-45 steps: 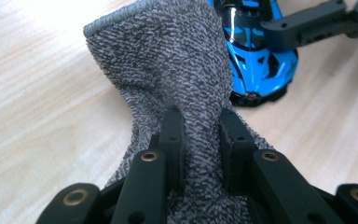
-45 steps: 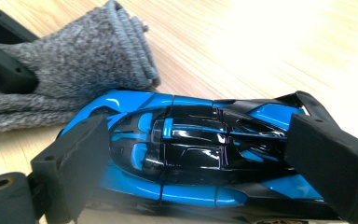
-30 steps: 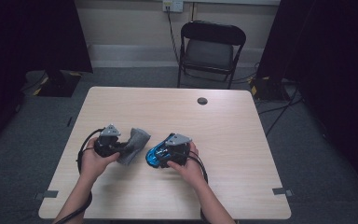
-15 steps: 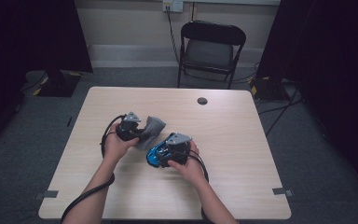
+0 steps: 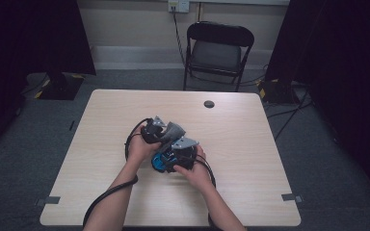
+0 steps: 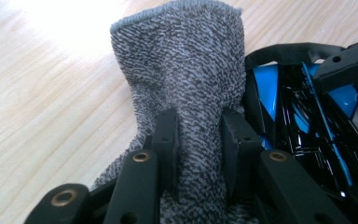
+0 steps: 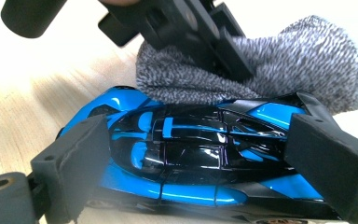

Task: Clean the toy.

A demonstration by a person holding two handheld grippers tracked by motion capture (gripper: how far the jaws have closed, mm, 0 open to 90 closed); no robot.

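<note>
Blue and glossy black, the car (image 7: 200, 158) is a low, wedge-shaped toy with sharp angular panels and a dark cabin. We see it lying on the wooden table (image 5: 250, 144), near the middle, held lengthwise between the two jaws of the right gripper (image 7: 200, 163), whose pads press on its nose and tail. From above, the car (image 5: 163, 161) shows as a blue patch under the right hand (image 5: 195, 168).

The cloth (image 6: 191, 84) is a grey, flecked knit with a stitched hem at its far end. The left gripper (image 6: 198, 144) holds it bunched, jaws narrow on the fabric; they have just been easing open a little, with the cloth between them and the pads pressed into it. The free end of the cloth lies against the car's side and roof, touching it in the right gripper view (image 7: 261, 70).

We count one car, one cloth, two grippers, two hands. On the table there is also one small dark round disc (image 5: 209, 104) near the far edge, well apart from the hands. One black folding chair (image 5: 219, 50) stands behind the table.
</note>
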